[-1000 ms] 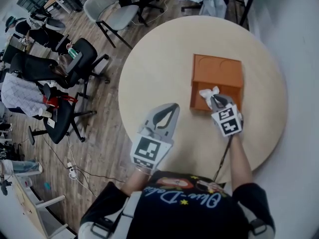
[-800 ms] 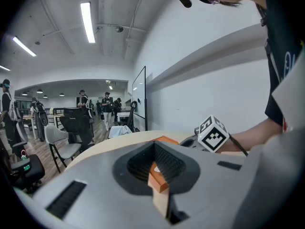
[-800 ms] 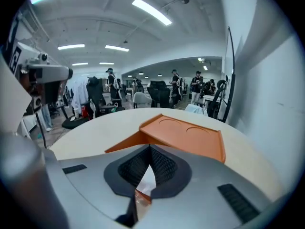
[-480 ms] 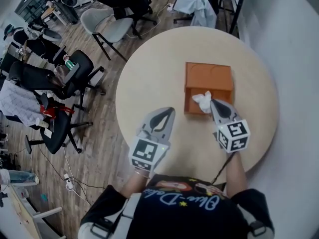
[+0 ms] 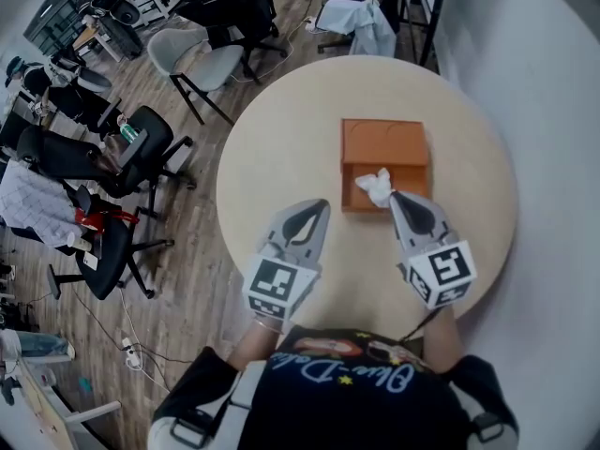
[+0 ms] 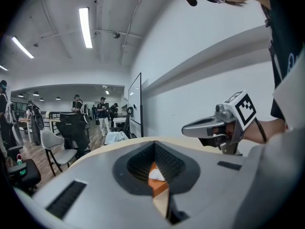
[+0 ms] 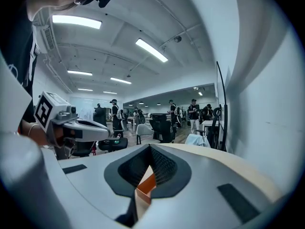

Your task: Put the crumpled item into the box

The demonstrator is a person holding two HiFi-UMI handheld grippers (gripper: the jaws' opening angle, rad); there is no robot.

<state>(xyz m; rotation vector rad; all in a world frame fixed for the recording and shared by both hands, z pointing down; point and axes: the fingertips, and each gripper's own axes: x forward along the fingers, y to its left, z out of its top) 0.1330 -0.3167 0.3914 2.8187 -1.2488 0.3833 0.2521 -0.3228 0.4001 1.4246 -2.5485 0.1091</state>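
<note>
— On the round surface [image 5: 281, 139], what is recorded?
— One orange box [image 5: 384, 143], open, set right of centre. The crumpled item [image 5: 376, 186], white, lies in the box's nearer compartment, towards its near wall.
— Position of the item against the right tongs [image 5: 397, 201]?
— Just ahead of their tip and slightly to its left. The tip stands at the box's near edge. Whether tip and item touch cannot be settled from the head view; a small gap appears likely.
— State of those tongs?
— Drawn together, nothing between them. Their own view shows only a thin slit, with a sliver of the orange box beyond it.
— And the left tongs [image 5: 319, 206]?
— Also closed up and empty, held over bare surface to the left of the box, well apart from the item. Through their slit the box's corner and the white item are seen beyond, not held.
— Relation of the two pairs?
— Side by side, near the person's edge of the surface, both pointing away from the person.
</note>
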